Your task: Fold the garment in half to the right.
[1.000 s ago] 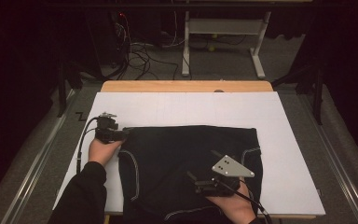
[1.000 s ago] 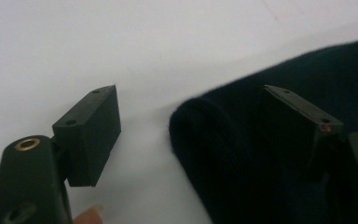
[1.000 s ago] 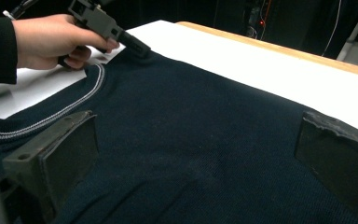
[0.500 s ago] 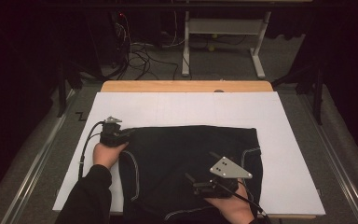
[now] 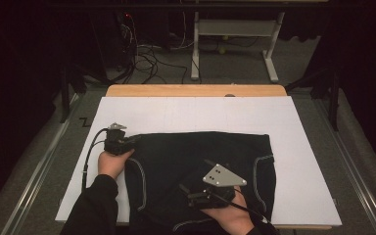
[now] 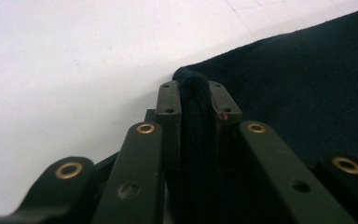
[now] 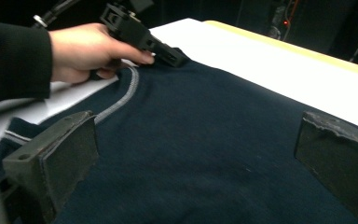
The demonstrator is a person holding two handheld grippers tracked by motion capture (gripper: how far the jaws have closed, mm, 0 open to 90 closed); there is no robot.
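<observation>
A dark navy garment (image 5: 200,161) with grey stitched seams lies flat on the white board (image 5: 191,115). My left gripper (image 5: 135,142) sits at the garment's far left corner. Its jaws have just been closing and are now shut, with a fold of the navy fabric (image 6: 195,107) pinched between the pads. My right gripper (image 5: 186,192), topped by a grey plate, hovers low over the garment's near middle. Its jaws (image 7: 205,158) stand wide open with only flat cloth below them. The left gripper (image 7: 168,55) and its hand show beyond.
The white board rests on a wooden table (image 5: 196,90). Bare board lies behind the garment and to its right. On the dark floor beyond are cables (image 5: 147,54) and a metal frame (image 5: 235,29). A grey curved seam (image 7: 126,95) runs near the left hand.
My right gripper has slid a little to the left over the garment. The left hand has stayed at the garment's corner.
</observation>
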